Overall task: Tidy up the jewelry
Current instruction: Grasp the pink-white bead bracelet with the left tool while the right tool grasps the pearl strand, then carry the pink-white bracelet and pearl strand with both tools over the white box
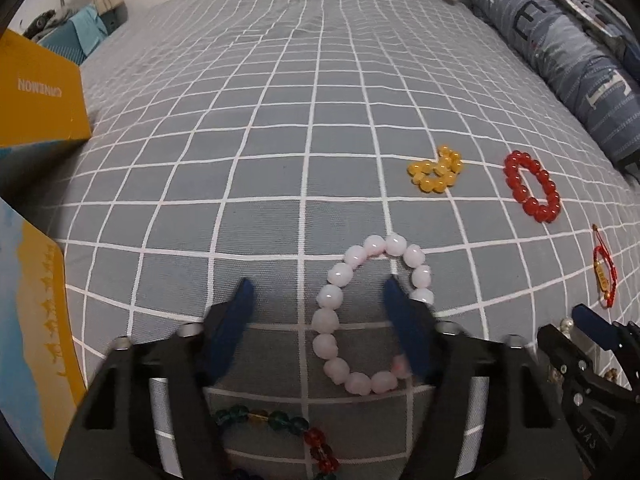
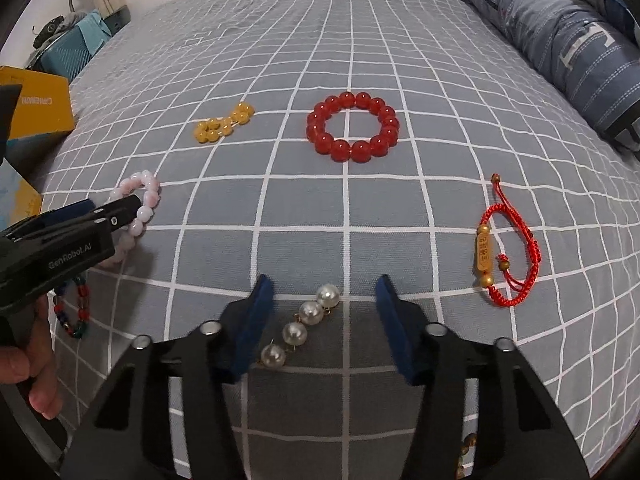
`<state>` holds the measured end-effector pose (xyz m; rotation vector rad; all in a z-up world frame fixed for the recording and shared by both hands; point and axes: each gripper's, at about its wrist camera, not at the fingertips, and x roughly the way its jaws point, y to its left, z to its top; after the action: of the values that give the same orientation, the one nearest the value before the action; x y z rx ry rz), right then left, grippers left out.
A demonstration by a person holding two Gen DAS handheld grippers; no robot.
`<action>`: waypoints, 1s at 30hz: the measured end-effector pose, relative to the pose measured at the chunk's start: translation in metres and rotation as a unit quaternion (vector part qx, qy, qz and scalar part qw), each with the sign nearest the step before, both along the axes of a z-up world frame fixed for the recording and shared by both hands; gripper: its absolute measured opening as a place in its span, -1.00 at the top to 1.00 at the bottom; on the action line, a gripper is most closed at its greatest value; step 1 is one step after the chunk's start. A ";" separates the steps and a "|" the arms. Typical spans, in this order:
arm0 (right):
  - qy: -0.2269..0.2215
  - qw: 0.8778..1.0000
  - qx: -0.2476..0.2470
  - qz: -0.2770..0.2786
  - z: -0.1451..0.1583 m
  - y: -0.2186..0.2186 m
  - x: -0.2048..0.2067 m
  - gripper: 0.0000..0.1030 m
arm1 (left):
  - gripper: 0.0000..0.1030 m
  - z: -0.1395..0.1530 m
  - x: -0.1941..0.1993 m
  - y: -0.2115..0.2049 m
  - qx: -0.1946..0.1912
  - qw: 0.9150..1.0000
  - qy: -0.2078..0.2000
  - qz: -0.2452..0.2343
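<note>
A pink bead bracelet (image 1: 368, 312) lies on the grey checked bedspread, between the fingers of my open left gripper (image 1: 320, 296); its right side lies under the right finger. It also shows in the right wrist view (image 2: 140, 200). My right gripper (image 2: 324, 292) is open over a short pearl strand (image 2: 304, 320). A red bead bracelet (image 2: 352, 128), a yellow bead bracelet (image 2: 224, 124) and a red cord bracelet with a gold charm (image 2: 504, 252) lie farther out. A green and red bead bracelet (image 1: 280, 432) lies under the left gripper.
A yellow box (image 1: 36, 96) stands at the left, with a blue and yellow card (image 1: 40, 340) nearer. A rolled blue quilt (image 2: 560, 40) lines the right side. The bedspread (image 2: 320, 40) stretches far ahead.
</note>
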<state>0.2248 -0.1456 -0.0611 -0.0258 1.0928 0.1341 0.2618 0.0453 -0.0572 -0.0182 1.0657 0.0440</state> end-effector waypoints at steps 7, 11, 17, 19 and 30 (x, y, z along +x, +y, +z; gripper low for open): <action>0.009 1.000 0.013 -0.004 0.000 0.003 -0.001 0.79 | 0.77 0.004 -0.007 -0.007 -0.001 1.000 -0.005 -0.010; 0.003 1.000 0.021 -0.013 0.003 0.000 -0.003 0.80 | 0.77 0.007 -0.010 -0.005 -0.006 1.000 -0.015 -0.011; -0.012 1.000 0.024 -0.016 0.009 -0.003 -0.005 0.79 | 0.77 0.013 -0.018 -0.006 -0.016 1.000 -0.024 -0.012; -0.019 0.999 0.024 -0.019 0.012 -0.005 -0.007 0.79 | 0.77 0.016 -0.018 -0.005 -0.019 0.999 -0.029 -0.014; -0.057 0.998 0.032 -0.025 0.039 -0.009 -0.024 0.79 | 0.77 0.050 -0.040 -0.009 -0.034 0.997 -0.069 -0.026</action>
<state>0.2012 -0.1542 -0.0222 0.0502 0.9734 0.1218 0.2214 0.0364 -0.0068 -0.0543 0.9286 -0.0407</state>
